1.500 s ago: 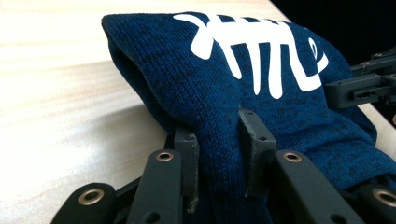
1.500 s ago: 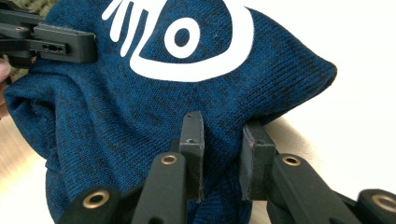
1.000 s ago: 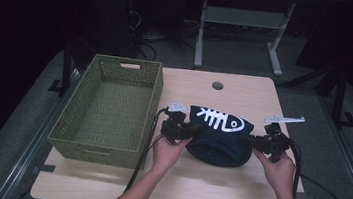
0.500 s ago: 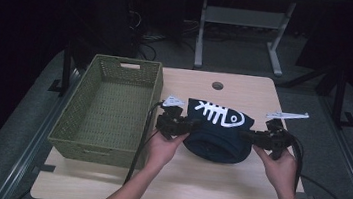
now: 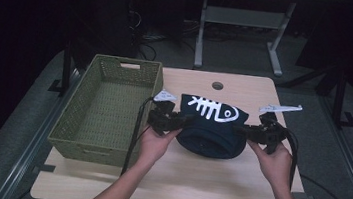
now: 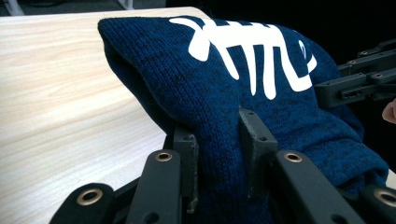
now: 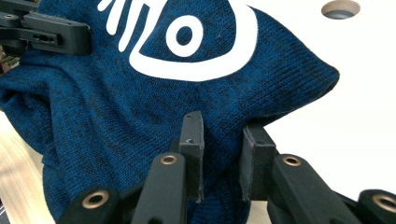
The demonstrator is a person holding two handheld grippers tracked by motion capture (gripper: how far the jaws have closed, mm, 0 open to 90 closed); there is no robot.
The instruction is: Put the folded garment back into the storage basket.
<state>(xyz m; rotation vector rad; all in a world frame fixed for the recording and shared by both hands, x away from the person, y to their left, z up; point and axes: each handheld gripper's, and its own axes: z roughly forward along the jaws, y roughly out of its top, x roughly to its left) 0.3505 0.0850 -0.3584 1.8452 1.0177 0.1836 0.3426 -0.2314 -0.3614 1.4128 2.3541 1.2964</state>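
A dark blue knitted garment (image 5: 211, 128) with a white fish-skeleton print hangs folded between the two grippers, its lower part bunched on the wooden table (image 5: 179, 190). At its left edge my left gripper (image 5: 180, 122) is shut on the fabric; the left gripper view shows the cloth (image 6: 224, 93) pinched between the black jaws (image 6: 218, 154). On the opposite edge, my right gripper (image 5: 244, 131) is shut on the garment (image 7: 154, 93), and its jaws (image 7: 220, 149) clamp a fold of knit. The fish print faces up.
A green woven basket (image 5: 108, 109), empty, stands on the table's left part, close beside my left hand. A round cable hole (image 5: 217, 85) lies in the tabletop behind the garment. Cables trail from both grippers. Dark floor and desk legs (image 5: 202, 32) lie beyond the table.
Both grippers have risen slightly with the garment and shifted a little away from me; the top fold with the fish print now sits higher and flatter. Both grips have held.
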